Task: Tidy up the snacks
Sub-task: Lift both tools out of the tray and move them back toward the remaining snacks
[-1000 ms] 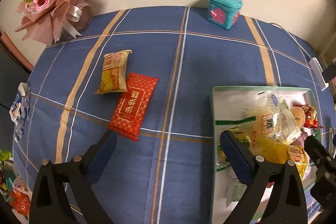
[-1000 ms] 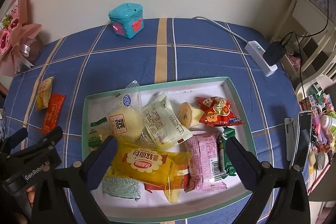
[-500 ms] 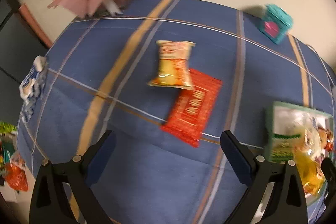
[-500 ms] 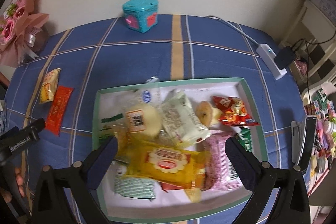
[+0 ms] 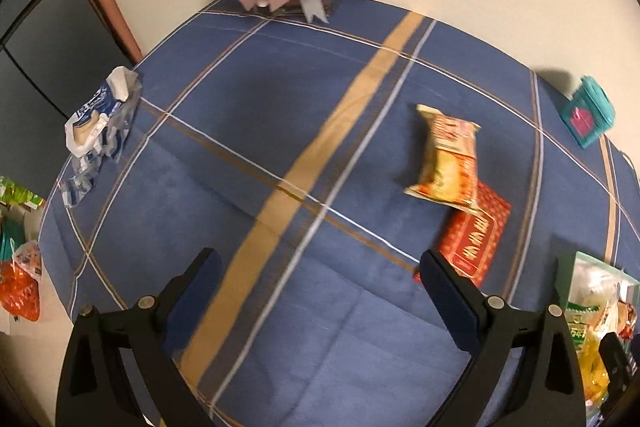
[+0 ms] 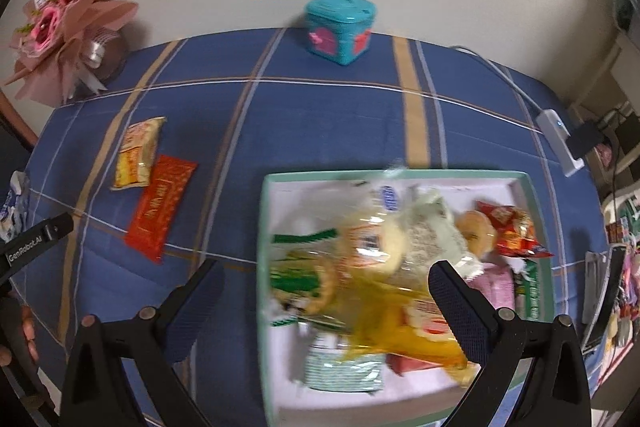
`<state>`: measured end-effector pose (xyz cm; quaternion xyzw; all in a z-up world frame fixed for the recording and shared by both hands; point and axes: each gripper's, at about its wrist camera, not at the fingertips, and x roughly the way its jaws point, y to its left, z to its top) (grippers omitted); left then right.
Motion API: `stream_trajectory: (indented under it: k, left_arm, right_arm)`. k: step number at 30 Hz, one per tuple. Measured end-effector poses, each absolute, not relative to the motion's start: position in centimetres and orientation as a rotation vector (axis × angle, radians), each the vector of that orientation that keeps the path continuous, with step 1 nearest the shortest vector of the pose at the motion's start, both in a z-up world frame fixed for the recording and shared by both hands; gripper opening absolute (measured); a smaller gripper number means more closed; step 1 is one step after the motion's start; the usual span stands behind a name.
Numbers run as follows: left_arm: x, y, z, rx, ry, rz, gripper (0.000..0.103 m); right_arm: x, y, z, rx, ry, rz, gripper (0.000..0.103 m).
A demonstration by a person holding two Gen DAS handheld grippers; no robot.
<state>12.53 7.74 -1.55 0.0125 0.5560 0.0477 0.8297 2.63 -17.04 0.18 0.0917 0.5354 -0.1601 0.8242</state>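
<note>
Two loose snacks, a yellow crinkled packet [image 5: 446, 159] overlapping a flat red foil packet [image 5: 474, 237], lie on the blue plaid tablecloth [image 5: 280, 147], left of the green-rimmed white tray [image 6: 400, 174] heaped with wrapped snacks; left gripper [image 5: 320, 291] and right gripper [image 6: 326, 301] both hang spread wide, empty

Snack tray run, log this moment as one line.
left gripper: open, empty | right gripper: open, empty | yellow packet, red packet: on cloth, outside tray

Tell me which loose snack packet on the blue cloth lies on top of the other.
The yellow packet: its lower end overlaps the flat red packet.
</note>
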Motion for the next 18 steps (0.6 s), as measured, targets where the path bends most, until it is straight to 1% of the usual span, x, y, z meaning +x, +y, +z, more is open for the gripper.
stream_trajectory:
  k: [7,18]
  left_arm:
    - [13.6,9.6,-2.5,0.008,1.190,0.119,0.099]
    - [15.0,9.8,-3.5,-0.003,1.207,0.111,0.099]
  right_arm:
    - [4.9,-13.9,-1.0,0.173,1.151,-0.287,0.103]
    - [7.7,-11.3,-3.0,0.134,1.171,-0.248,0.103]
